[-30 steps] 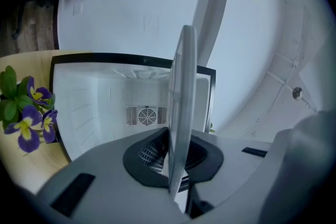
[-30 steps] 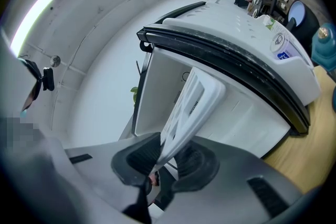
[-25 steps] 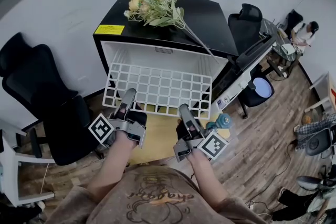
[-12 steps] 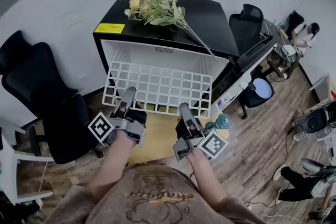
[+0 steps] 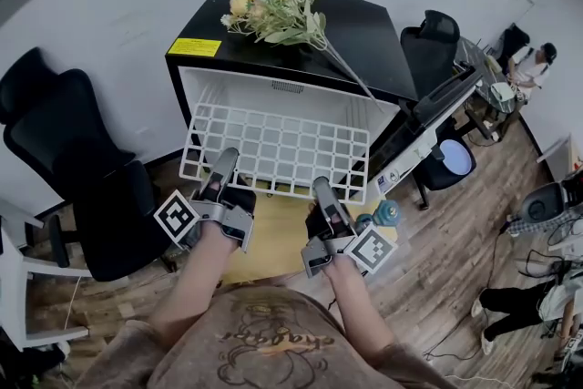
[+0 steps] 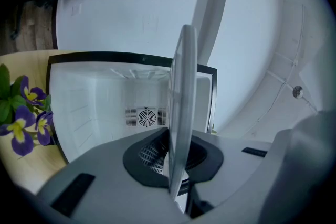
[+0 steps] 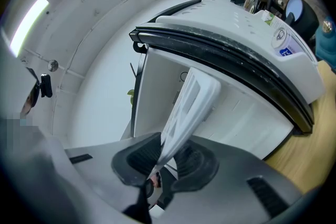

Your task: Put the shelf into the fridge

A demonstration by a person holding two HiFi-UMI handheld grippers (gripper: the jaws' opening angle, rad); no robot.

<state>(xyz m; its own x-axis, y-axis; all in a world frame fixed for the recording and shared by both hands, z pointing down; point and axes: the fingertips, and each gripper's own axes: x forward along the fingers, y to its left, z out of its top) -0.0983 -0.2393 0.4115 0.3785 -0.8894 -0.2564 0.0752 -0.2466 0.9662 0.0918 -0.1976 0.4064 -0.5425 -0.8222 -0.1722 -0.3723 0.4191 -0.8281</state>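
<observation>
A white wire-grid shelf (image 5: 273, 150) hangs level in front of the open black fridge (image 5: 364, 41), its far edge at the mouth of the white cavity (image 5: 291, 100). My left gripper (image 5: 223, 167) is shut on the shelf's near edge at the left, and my right gripper (image 5: 322, 189) is shut on the same edge at the right. In the left gripper view the shelf (image 6: 181, 113) shows edge-on between the dark pads, with the fridge's back fan (image 6: 144, 117) behind. In the right gripper view the shelf (image 7: 189, 107) slants up from the pads toward the fridge opening.
The fridge door (image 5: 428, 118) stands swung open to the right. Artificial flowers (image 5: 278, 5) lie on the fridge top. A black office chair (image 5: 73, 168) stands at the left, another chair (image 5: 428, 41) behind the door. A teal bottle (image 5: 387, 212) sits on the wooden board under my hands.
</observation>
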